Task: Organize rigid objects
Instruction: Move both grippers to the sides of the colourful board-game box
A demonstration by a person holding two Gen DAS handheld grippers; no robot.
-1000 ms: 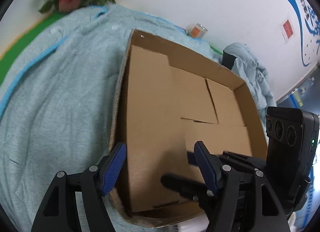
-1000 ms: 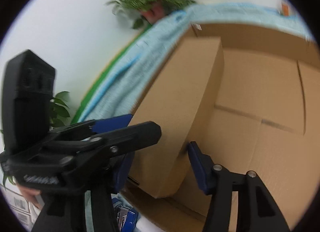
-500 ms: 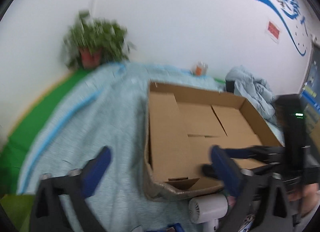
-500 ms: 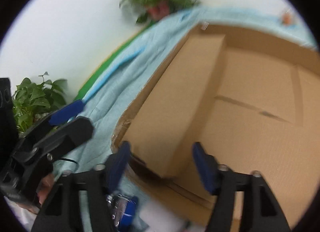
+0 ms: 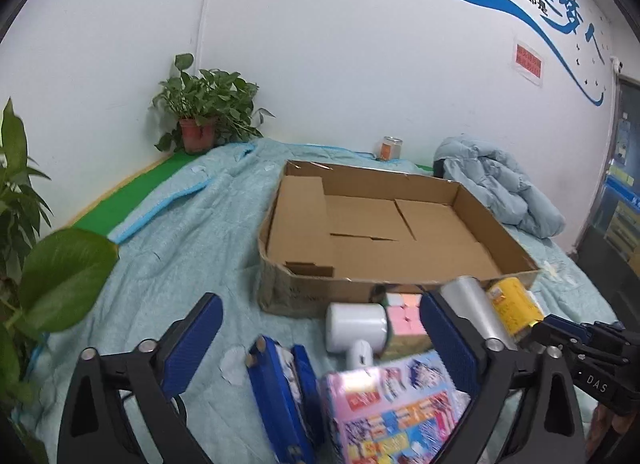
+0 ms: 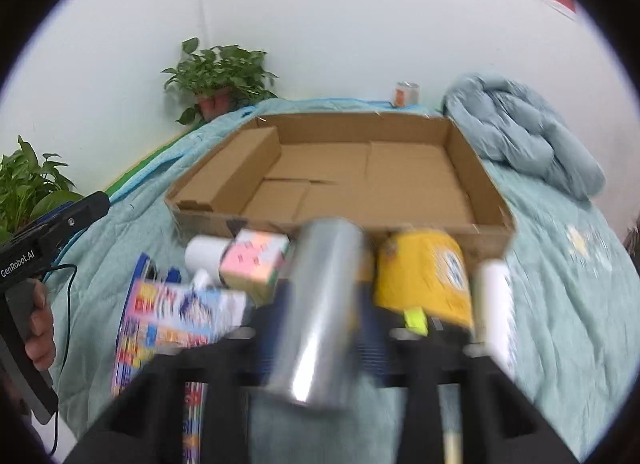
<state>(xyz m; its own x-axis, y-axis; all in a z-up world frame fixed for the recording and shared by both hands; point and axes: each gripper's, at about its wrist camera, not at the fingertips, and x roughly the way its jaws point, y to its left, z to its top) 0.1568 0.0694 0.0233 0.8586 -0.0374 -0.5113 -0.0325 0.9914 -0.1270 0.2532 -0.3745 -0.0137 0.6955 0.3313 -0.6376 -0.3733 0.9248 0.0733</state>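
Both grippers have drawn back from the box (image 5: 384,232), where a second ago they stood at its near-left flap; the clutter in front of it has come into view. Left gripper (image 5: 320,344) stands open over the blue case (image 5: 280,396) and pink book (image 5: 396,412), its jaws having just narrowed slightly, nothing between the pads. Right gripper (image 6: 316,344) has just been closing; the blurred silver can (image 6: 316,312) lies between its jaws, though contact cannot be confirmed. Box is empty; can, cube (image 5: 404,320), yellow can (image 5: 512,304) and white dryer (image 5: 356,328) lie just before its near wall.

Judged step: first pick. Next move calls for a firm hold on the round can, then a lift over the wall.
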